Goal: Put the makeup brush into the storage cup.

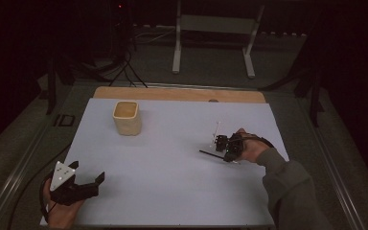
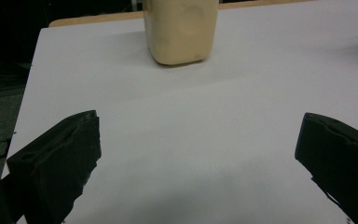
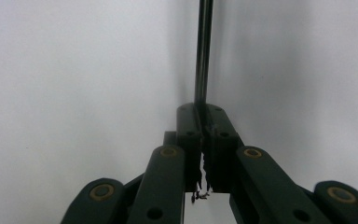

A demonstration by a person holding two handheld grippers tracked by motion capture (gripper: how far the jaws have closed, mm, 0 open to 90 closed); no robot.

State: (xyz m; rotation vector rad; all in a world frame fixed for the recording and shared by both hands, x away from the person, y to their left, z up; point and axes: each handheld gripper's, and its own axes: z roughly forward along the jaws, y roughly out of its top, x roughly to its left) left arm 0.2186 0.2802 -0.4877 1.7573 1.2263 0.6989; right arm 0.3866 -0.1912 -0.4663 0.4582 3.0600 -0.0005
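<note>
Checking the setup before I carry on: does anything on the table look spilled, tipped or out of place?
Nothing stands out. The beige cup stands upright on the white sheet, no spill around it. The right gripper is shut on a thin dark rod; the left gripper rests open.

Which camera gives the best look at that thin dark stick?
The right gripper view: the stick runs up from the shut right hand-held gripper. The high view shows it small, at.

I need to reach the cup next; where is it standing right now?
In the high view the cup stands at the far left of the white sheet, ahead of the open left gripper.
</note>
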